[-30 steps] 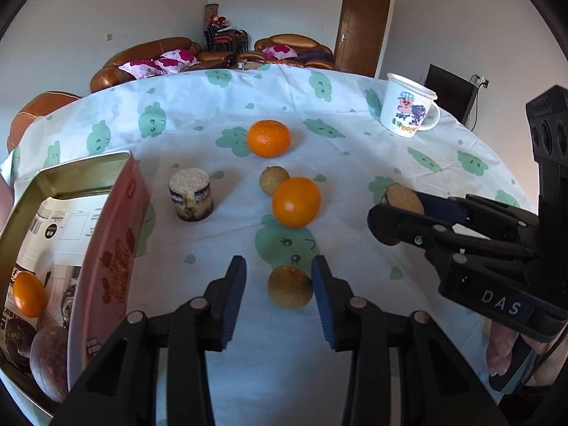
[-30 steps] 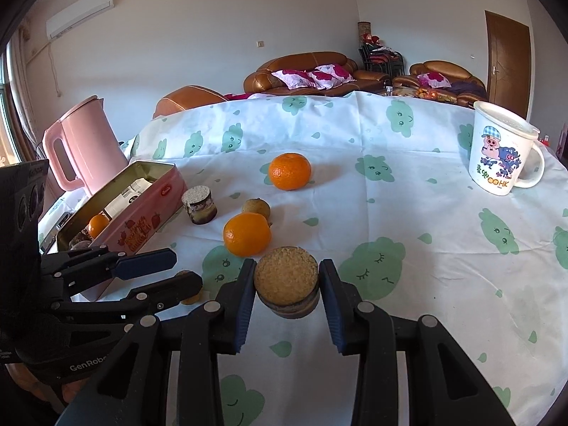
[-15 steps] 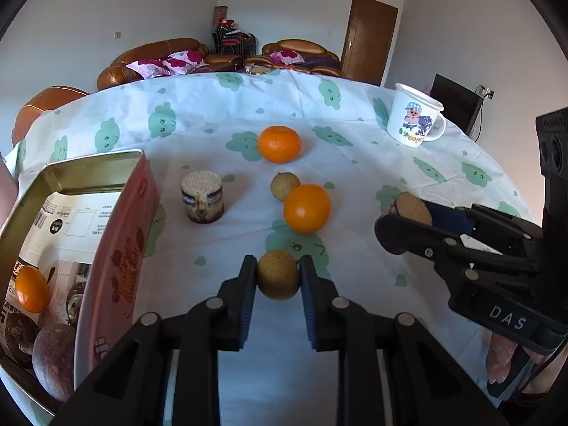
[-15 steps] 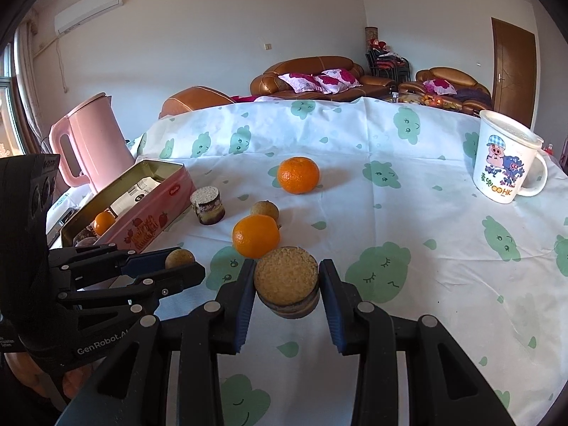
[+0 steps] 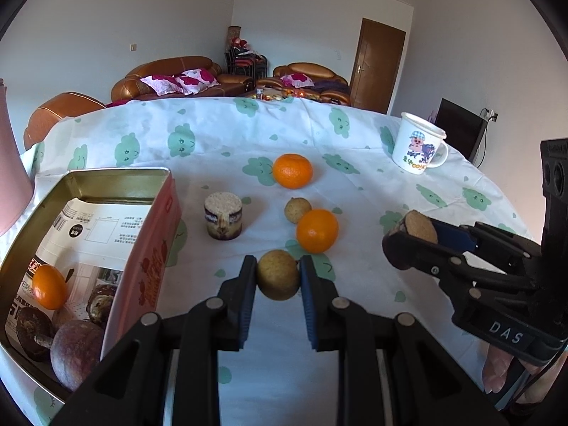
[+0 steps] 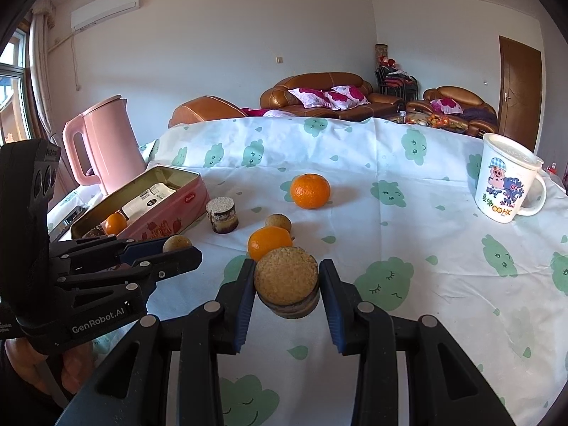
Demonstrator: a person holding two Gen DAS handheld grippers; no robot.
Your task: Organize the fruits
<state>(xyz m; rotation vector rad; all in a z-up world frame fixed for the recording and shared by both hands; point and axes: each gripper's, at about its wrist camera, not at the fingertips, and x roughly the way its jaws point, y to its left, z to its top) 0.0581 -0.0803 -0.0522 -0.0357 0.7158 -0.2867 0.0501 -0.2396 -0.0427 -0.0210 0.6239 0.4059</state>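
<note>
My left gripper point(image 5: 278, 277) is shut on a small round brown fruit point(image 5: 278, 275) and holds it above the tablecloth; it also shows in the right wrist view point(image 6: 176, 243). My right gripper point(image 6: 287, 285) is shut on a round crumb-topped cake point(image 6: 286, 285), also seen in the left wrist view point(image 5: 419, 226). Two oranges point(image 5: 293, 170) point(image 5: 317, 230), another small brown fruit point(image 5: 297, 209) and a second crumb-topped cake point(image 5: 223, 216) lie on the table. An open pink tin point(image 5: 156, 248) at the left holds an orange point(image 5: 49, 287) and dark fruits point(image 5: 76, 349).
A white cartoon mug point(image 6: 506, 183) stands at the right of the table. A pink kettle point(image 6: 101, 143) stands behind the tin at the left edge. The table has a white cloth with green prints point(image 6: 390, 191). Sofas stand beyond the table.
My left gripper closed on the small brown fruit and lifted it off the cloth. My right gripper kept its hold on the cake and rose slightly.
</note>
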